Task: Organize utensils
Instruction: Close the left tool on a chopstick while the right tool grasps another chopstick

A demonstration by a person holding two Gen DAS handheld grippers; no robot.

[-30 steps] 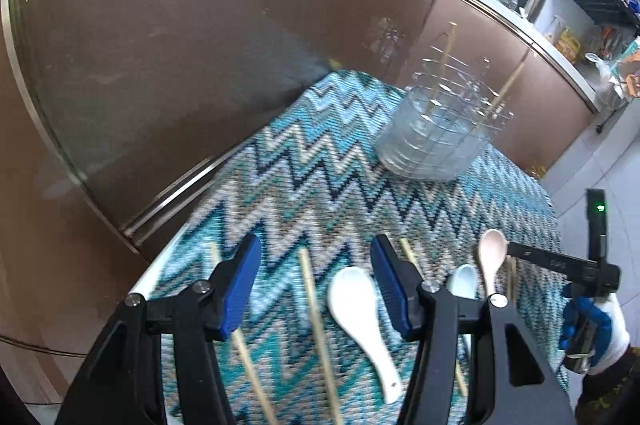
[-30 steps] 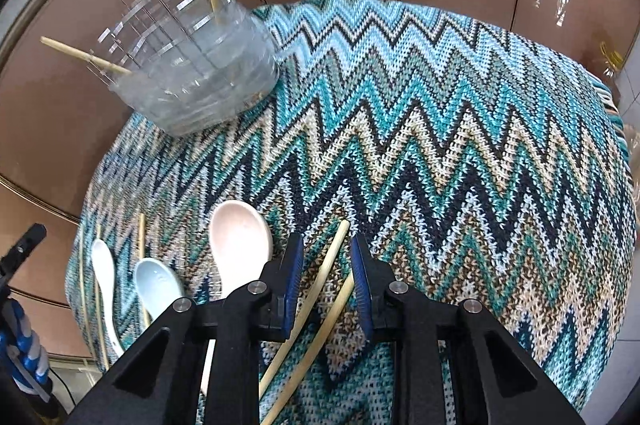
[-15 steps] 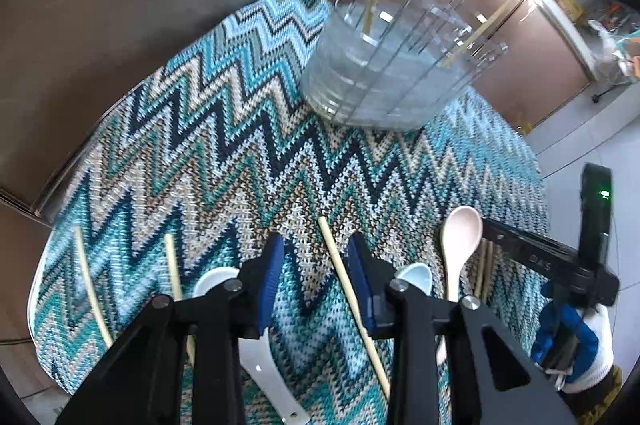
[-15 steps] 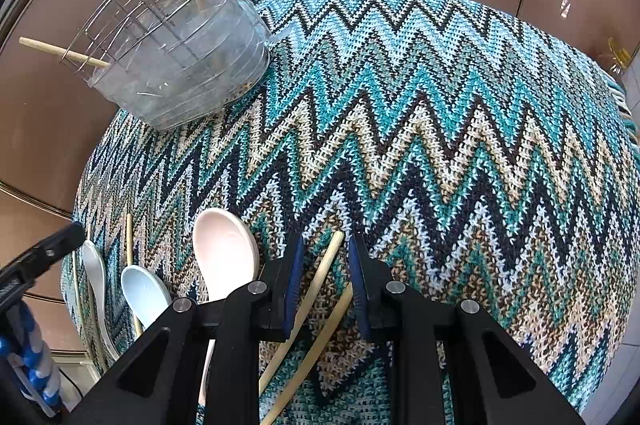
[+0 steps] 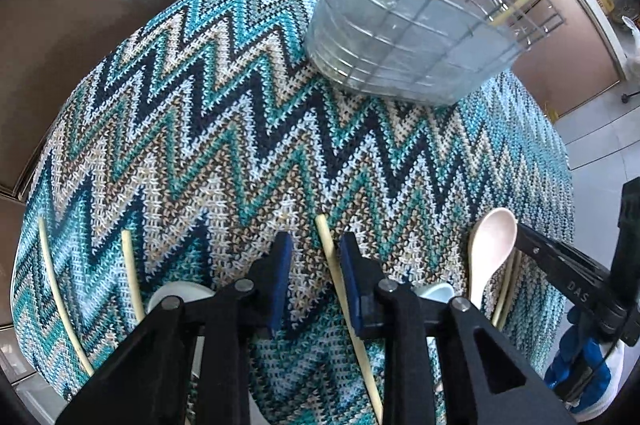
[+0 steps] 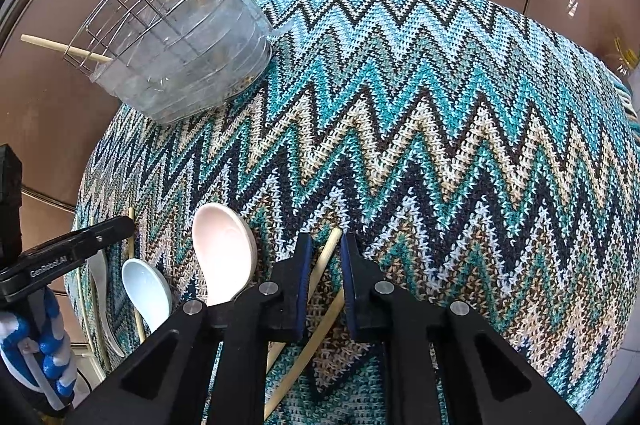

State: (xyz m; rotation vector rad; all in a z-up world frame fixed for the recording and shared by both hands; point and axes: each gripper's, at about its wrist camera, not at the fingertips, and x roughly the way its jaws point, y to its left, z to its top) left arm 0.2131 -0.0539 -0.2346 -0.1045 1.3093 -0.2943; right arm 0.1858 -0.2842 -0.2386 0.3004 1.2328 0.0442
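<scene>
- A zigzag knitted cloth (image 6: 460,129) covers the table; loose utensils lie along its near edge.
- At the far side stands the wire utensil holder (image 5: 404,37), its base wrapped in clear plastic, with two chopsticks already leaning in it. That is where the rest must go.
- The step in hand looks like picking up chopsticks, one per gripper.
- The left gripper (image 5: 316,285) stands partly open, jaws astride a single chopstick (image 5: 334,265) that lies close against the right-hand pad; it is not clamped yet, as a gap shows on the other side.
- The right gripper (image 6: 324,279) is nearly closed around a pair of chopsticks (image 6: 320,281); I cannot tell whether the pads actually press on them.
- A pink spoon (image 6: 224,253), a white spoon (image 6: 146,289) and more chopsticks (image 5: 130,273) lie beside, untouched.
- Next, each gripper needs to close fully, lift without dragging the cloth, then tip the sticks upright over the holder.
</scene>
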